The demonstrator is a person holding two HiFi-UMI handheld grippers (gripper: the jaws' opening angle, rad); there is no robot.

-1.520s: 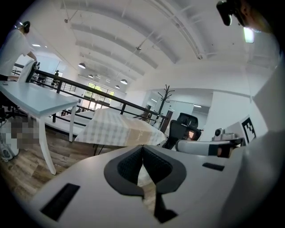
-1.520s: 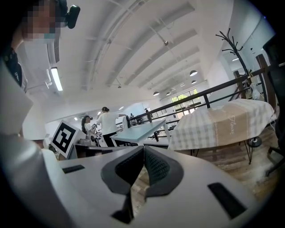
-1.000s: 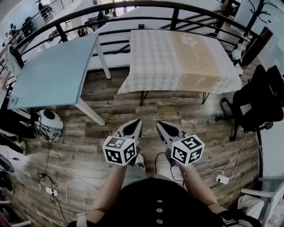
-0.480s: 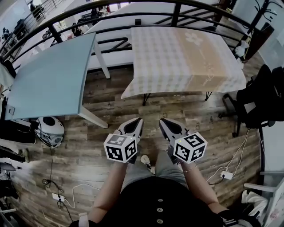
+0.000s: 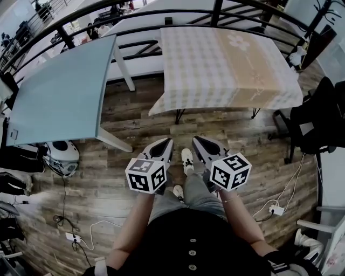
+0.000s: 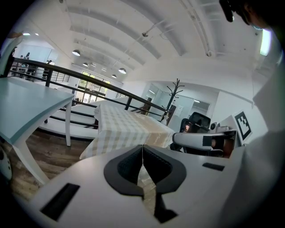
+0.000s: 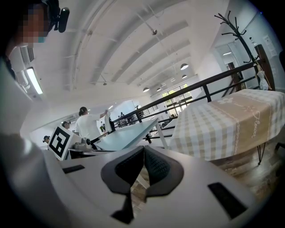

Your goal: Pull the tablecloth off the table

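Observation:
A checked beige and white tablecloth (image 5: 226, 64) with a tan band covers a table ahead of me, hanging over its near edge; it also shows as the tablecloth (image 6: 124, 129) in the left gripper view and the tablecloth (image 7: 222, 124) in the right gripper view. My left gripper (image 5: 163, 146) and right gripper (image 5: 198, 143) are held side by side over the wooden floor, well short of the cloth. Both are shut with nothing between the jaws. In the gripper views the left gripper (image 6: 142, 151) and right gripper (image 7: 143, 153) point at the table from a distance.
A bare light-blue table (image 5: 64, 91) stands to the left, with a white round device (image 5: 62, 156) on the floor beneath it. A black railing (image 5: 135, 11) runs behind both tables. Black chairs (image 5: 323, 118) stand at the right. Cables and a power strip (image 5: 276, 210) lie on the floor.
I have walked closer to the covered table; it sits larger and nearer in the head view. My foot has stepped forward between the grippers. Both grippers stay shut.

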